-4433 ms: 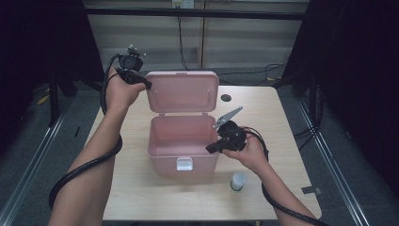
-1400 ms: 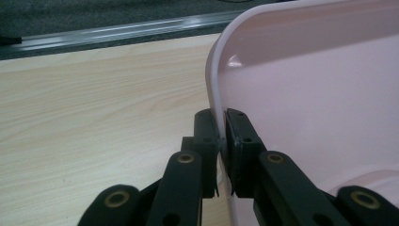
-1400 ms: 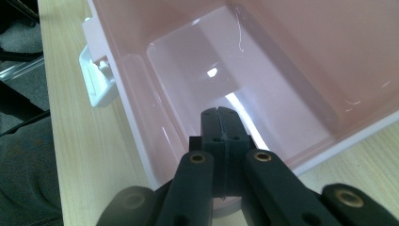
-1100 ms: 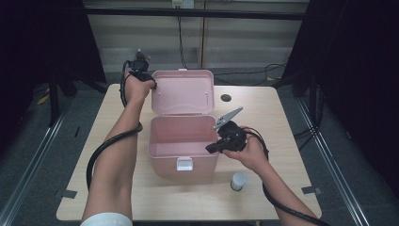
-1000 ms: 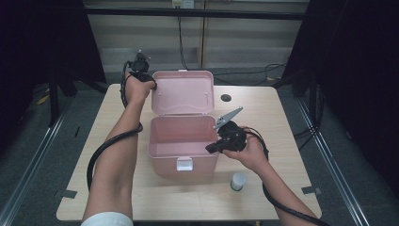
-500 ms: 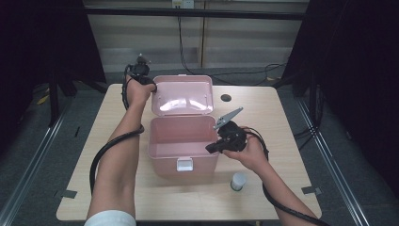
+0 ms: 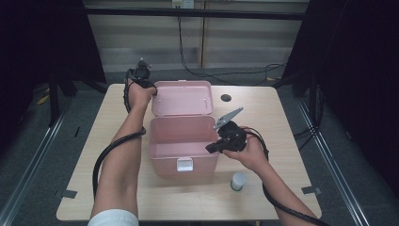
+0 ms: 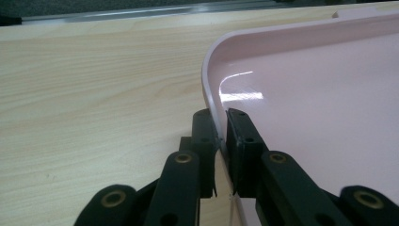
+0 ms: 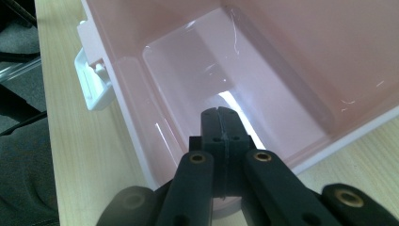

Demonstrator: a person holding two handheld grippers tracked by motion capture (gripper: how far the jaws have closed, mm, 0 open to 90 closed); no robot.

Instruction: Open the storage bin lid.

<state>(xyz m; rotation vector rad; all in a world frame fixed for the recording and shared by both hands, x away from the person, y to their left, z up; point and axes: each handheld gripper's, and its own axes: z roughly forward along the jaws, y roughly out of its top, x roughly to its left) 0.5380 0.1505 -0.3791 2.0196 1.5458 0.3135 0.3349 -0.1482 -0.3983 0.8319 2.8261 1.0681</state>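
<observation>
**Pink box open on the table, lid pinched at its corner**

A pale wooden table (image 7: 291,141) stands in a dark room, with black curtains at the left and right edges of the high view and a light panelled wall along the top. Cables trail over the grey floor behind it.

Upper left of centre in the high view, the left gripper (image 7: 141,75) is held at the far left corner of the lid (image 7: 183,96) of a pink box (image 7: 181,141). The left gripper view confirms the hold: the two black jaws are drawn nearly together with the thin lid rim (image 8: 212,101) clamped between their pads, one pad on the outer side, one on the glossy inner face. The lid leans back from the hinge, its inner face turned toward the near edge of the table.

In the centre of the high view the box body sits open, a white latch (image 7: 184,164) on its near wall. No contents are visible inside.

Right of centre, the right gripper (image 7: 211,147) rests at the box's right wall, its grey plate tilted up behind it. In the right gripper view the jaws are fully closed, pad against pad, gripping nothing, over the box interior (image 9: 197,61).

Lower right of the box, apart from it, a small white-capped bottle (image 7: 238,181) stands upright. A dark round hole (image 7: 226,98) marks the tabletop, upper right of the lid.
</observation>
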